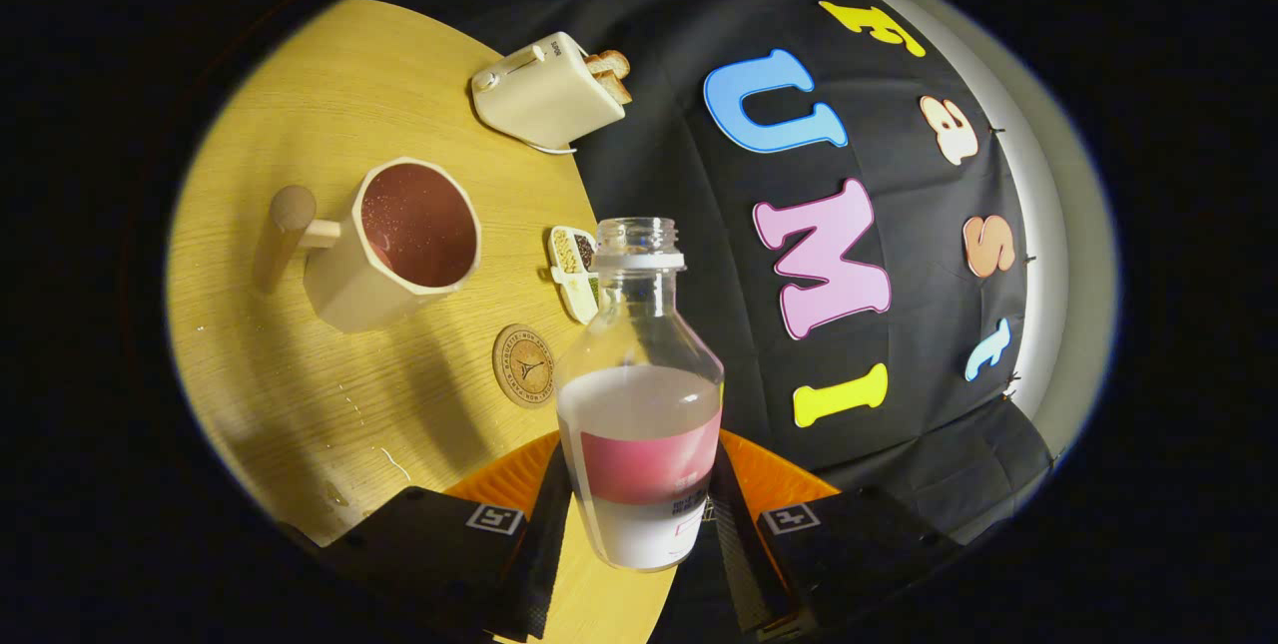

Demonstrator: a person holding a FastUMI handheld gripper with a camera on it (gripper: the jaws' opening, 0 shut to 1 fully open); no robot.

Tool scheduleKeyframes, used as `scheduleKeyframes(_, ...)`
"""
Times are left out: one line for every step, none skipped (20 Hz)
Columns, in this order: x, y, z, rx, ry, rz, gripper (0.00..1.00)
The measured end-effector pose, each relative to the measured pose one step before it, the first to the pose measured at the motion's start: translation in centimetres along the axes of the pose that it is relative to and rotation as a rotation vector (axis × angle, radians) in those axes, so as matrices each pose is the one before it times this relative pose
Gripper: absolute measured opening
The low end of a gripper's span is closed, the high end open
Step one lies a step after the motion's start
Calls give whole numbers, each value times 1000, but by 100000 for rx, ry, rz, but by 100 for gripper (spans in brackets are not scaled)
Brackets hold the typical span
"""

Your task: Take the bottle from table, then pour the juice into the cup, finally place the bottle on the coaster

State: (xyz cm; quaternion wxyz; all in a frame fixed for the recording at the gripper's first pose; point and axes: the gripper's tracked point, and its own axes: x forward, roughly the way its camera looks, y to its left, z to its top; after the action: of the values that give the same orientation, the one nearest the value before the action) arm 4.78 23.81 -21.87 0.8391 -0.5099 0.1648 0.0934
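Both fingers [544, 534] press the sides of the uncapped bottle [642, 424], holding it above the desk [300, 394]. Just beyond lies the coaster [523, 365], then the cup [399, 245] with reddish juice, farther a toaster [549, 90].

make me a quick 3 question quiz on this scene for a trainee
1. True or false: the tongs are shut on the bottle.
2. Which lies nearest the bottle? A the coaster, B the toaster, C the cup
3. Fill in: the bottle has no ____ on its neck.

Key
1. True: both fingers press its sides, and it is held above the table.
2. A. The coaster is bare; the cup beyond it already holds red juice.
3. Cap.
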Motion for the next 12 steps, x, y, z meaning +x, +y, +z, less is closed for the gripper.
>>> scheduleKeyframes(-50, -240, 138, -1883, -347, -1509, 71)
scheduleKeyframes(38, -178, 136, -2583, -549, -1285, 71)
scheduleKeyframes(32, 6, 273, -2552, -700, -384, 71)
scheduleKeyframes(232, 132, 434, -2237, -1019, 383, 71)
scheduleKeyframes(103, 220, 237, -2085, -909, 672, 71)
scheduleKeyframes(33, 27, 264, -2209, -804, 197, 71)
scheduleKeyframes(-32, 25, 100, -2193, -550, 32, 71)
scheduleKeyframes(155, 75, 215, -2072, -209, -120, 71)
scheduleKeyframes(73, -92, 3, -1681, -92, 25, 71)
scheduleKeyframes(91, -6, 136, -1718, 90, 156, 71)
scheduleKeyframes(75, 79, -10, -1718, 101, 10, 71)
scheduleKeyframes(64, -23, 86, -1699, -123, 78, 71)
